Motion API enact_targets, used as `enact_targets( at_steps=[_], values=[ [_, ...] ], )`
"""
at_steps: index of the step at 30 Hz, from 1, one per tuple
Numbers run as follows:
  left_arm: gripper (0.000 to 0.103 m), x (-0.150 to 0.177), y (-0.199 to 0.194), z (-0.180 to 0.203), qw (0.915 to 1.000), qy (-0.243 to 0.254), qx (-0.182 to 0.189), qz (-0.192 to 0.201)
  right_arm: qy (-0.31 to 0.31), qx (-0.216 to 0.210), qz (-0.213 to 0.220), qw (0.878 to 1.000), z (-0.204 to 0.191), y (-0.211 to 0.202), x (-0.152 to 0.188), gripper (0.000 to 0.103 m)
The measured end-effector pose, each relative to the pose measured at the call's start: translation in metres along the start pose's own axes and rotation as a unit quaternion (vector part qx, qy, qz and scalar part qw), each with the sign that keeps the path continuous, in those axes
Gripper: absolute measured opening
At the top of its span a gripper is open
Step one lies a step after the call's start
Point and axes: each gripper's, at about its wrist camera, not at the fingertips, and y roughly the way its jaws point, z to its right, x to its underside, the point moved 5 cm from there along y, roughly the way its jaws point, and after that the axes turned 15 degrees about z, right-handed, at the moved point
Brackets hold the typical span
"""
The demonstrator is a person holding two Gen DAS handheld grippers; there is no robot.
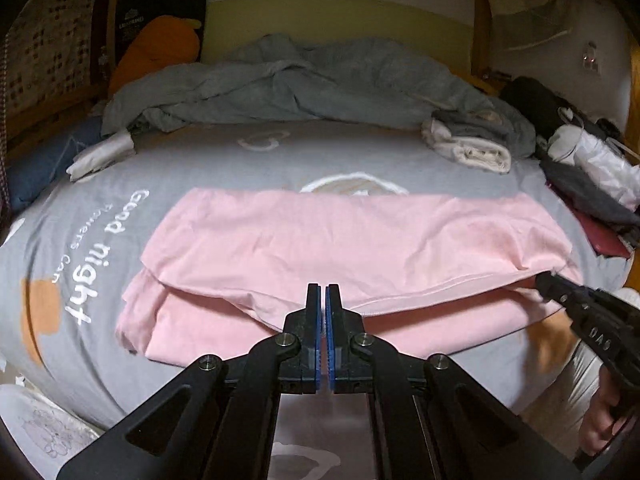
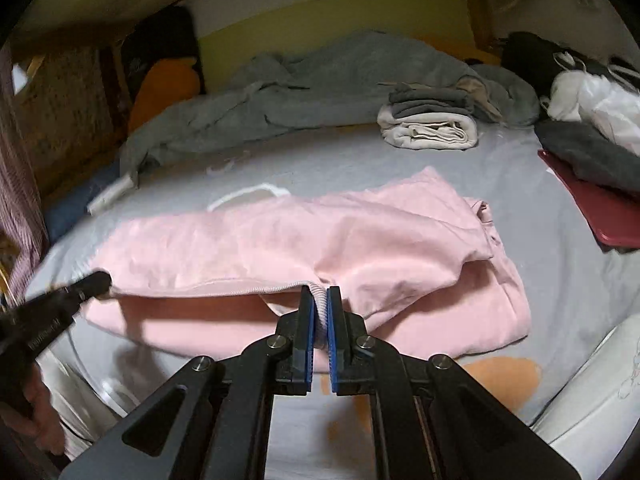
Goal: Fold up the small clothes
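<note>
A pink garment [image 1: 340, 240] [image 2: 280, 240] lies folded across a grey printed bedsheet [image 1: 100, 320], with its top layer doubled toward me. In the left wrist view my left gripper [image 1: 324, 290] is shut at the garment's near hem. The right wrist view shows the left gripper [image 2: 98, 280] pinching the hem's left end. My right gripper [image 2: 320, 292] is shut on the ribbed hem, which shows between its blue pads [image 2: 307, 320]. From the left it appears as the right gripper [image 1: 544, 280] at the hem's right end. The hem runs stretched between the two, slightly above the lower layer.
A crumpled grey duvet [image 1: 280, 88] lies along the back of the bed. A folded stack of grey and white clothes [image 2: 432, 124] sits at the back right. Dark grey cloth on a dark red flat item [image 2: 592, 208] lies at the right edge. An orange cushion [image 1: 160, 48] leans at the back left.
</note>
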Motion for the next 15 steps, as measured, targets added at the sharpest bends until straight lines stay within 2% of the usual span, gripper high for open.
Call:
enact_targets(
  at_steps=[3,4,5,6,7,8,10,11,13,15],
  values=[
    [0.006,0.005,-0.001,0.003,0.9994,-0.017,0.031,-0.006,0.022,-0.005,-0.002,1.0,0.008,-0.001,-0.004,0.012],
    [0.018,0.004,-0.005,0.006,0.999,-0.017,0.041,-0.002,0.029,-0.01,0.001,1.0,0.01,-0.003,-0.008,0.02],
    [0.038,0.002,-0.009,0.007,0.9989,-0.01,0.046,0.003,0.034,-0.014,0.007,0.999,0.012,-0.007,-0.012,0.029],
    [0.05,-0.001,-0.012,0.007,0.9992,0.002,0.04,0.008,0.037,-0.014,0.018,0.999,0.015,-0.012,-0.018,0.034],
    [0.058,-0.005,-0.015,0.006,0.9994,0.016,0.028,0.016,0.035,-0.012,0.032,0.999,0.018,-0.017,-0.024,0.044],
    [0.058,-0.012,-0.019,0.002,0.9992,0.022,0.02,0.027,0.028,-0.003,0.048,0.998,0.023,-0.022,-0.031,0.053],
    [0.058,-0.028,-0.019,-0.01,0.9989,0.015,0.024,0.037,0.022,0.052,0.084,0.995,0.044,-0.027,-0.05,0.057],
    [0.059,-0.036,-0.016,-0.019,0.9989,0.012,0.021,0.04,0.021,0.067,0.086,0.994,0.051,-0.024,-0.057,0.06],
    [0.063,-0.056,-0.003,-0.04,0.999,0.013,-0.001,0.043,0.021,0.088,0.058,0.994,0.073,-0.003,-0.07,0.06],
    [0.065,-0.07,0.019,-0.065,0.9994,0.007,-0.014,0.032,0.041,0.085,0.012,0.995,0.096,0.027,-0.081,0.06]
  ],
)
